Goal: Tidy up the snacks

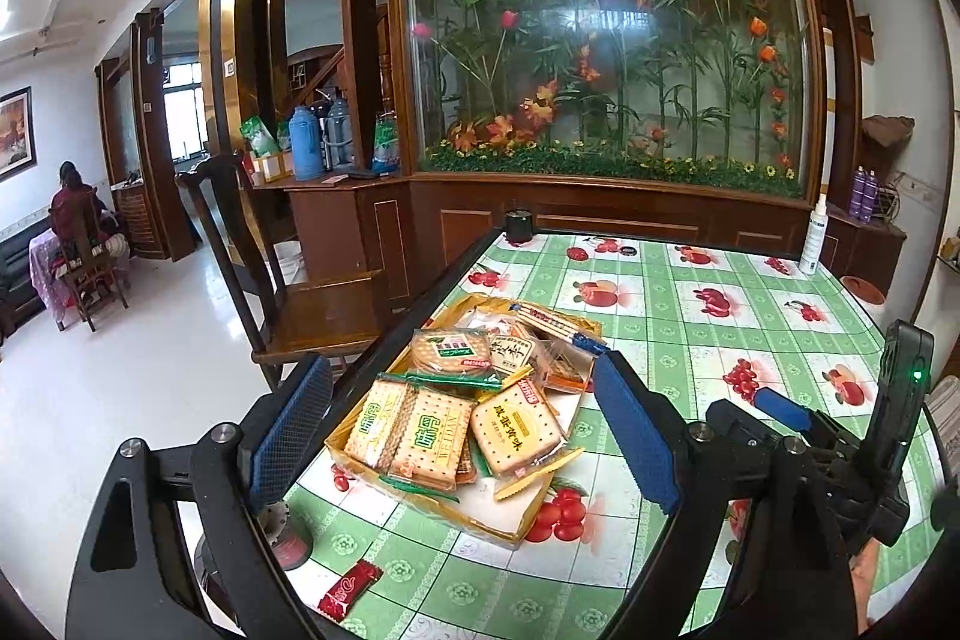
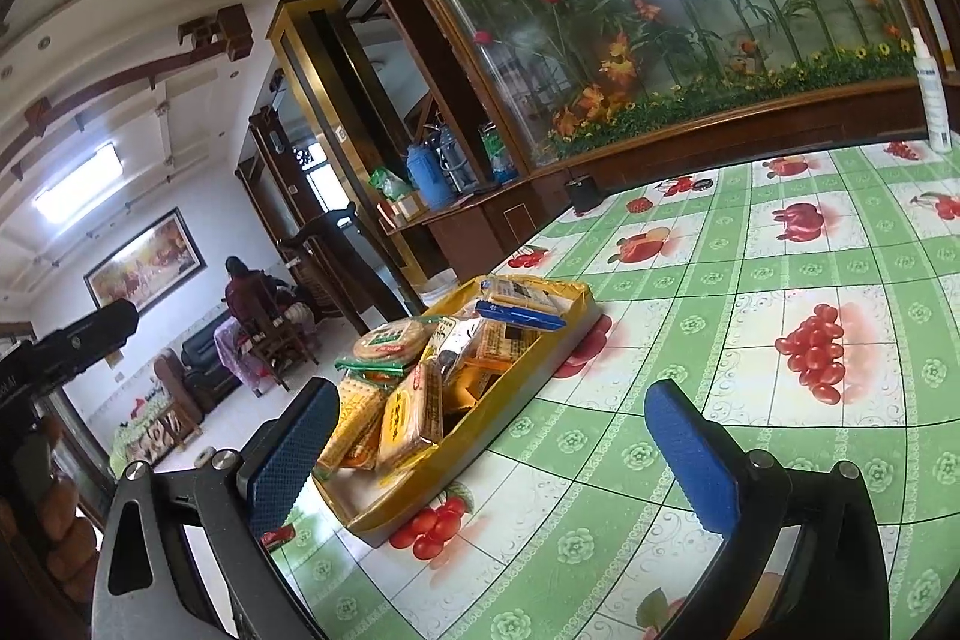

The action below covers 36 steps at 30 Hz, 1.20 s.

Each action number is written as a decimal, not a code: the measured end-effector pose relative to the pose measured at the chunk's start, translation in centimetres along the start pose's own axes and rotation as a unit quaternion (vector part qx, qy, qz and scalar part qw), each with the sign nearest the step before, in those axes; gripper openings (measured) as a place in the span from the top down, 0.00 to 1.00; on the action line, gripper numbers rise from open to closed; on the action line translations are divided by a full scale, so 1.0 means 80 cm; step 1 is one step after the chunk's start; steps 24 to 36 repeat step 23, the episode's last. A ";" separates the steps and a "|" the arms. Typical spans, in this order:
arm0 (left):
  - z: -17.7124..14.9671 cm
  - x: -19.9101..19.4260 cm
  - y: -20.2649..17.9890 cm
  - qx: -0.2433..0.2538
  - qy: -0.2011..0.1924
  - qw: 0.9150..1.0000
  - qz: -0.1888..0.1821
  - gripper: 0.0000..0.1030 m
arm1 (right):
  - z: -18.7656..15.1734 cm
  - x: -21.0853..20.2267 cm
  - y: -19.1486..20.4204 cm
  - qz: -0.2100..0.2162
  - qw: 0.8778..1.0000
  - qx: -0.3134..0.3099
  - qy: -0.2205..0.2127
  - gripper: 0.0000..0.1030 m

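Observation:
A shallow yellow tray point(image 1: 528, 523) point(image 2: 528, 388) sits near the table's left edge, holding several wrapped cracker packs point(image 1: 420, 436) point(image 2: 408, 418). A small red wrapped candy point(image 1: 349, 589) lies on the tablecloth in front of the tray. My left gripper point(image 1: 465, 451) is open and empty, its blue pads either side of the tray's near end, above it. My right gripper point(image 2: 504, 451) is open and empty, just right of the tray's near end. The right gripper also shows in the left wrist view point(image 1: 780, 409).
The table has a green checked fruit-print cloth point(image 1: 690, 340) point(image 2: 750, 280). A white spray bottle point(image 1: 814, 235) point(image 2: 933, 100) stands at the far right edge and a small black box point(image 1: 519, 226) point(image 2: 583, 195) at the far left corner. A wooden chair point(image 1: 312, 304) stands left of the table.

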<state>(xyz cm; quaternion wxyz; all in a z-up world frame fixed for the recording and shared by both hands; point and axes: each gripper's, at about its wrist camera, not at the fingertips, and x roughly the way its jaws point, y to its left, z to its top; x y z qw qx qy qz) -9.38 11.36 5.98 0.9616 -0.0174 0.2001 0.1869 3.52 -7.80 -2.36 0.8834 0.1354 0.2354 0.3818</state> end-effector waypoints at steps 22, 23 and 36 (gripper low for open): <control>-0.009 0.001 0.023 -0.024 -0.010 1.000 0.008 0.13 | -0.005 0.005 0.016 0.006 1.000 -0.029 0.009 0.01; -0.008 0.001 0.025 -0.029 -0.005 1.000 0.001 0.12 | -0.005 0.005 0.017 0.006 0.999 -0.031 0.009 0.01; -0.008 0.001 0.025 -0.029 -0.005 1.000 0.001 0.12 | -0.005 0.005 0.017 0.006 0.999 -0.031 0.009 0.01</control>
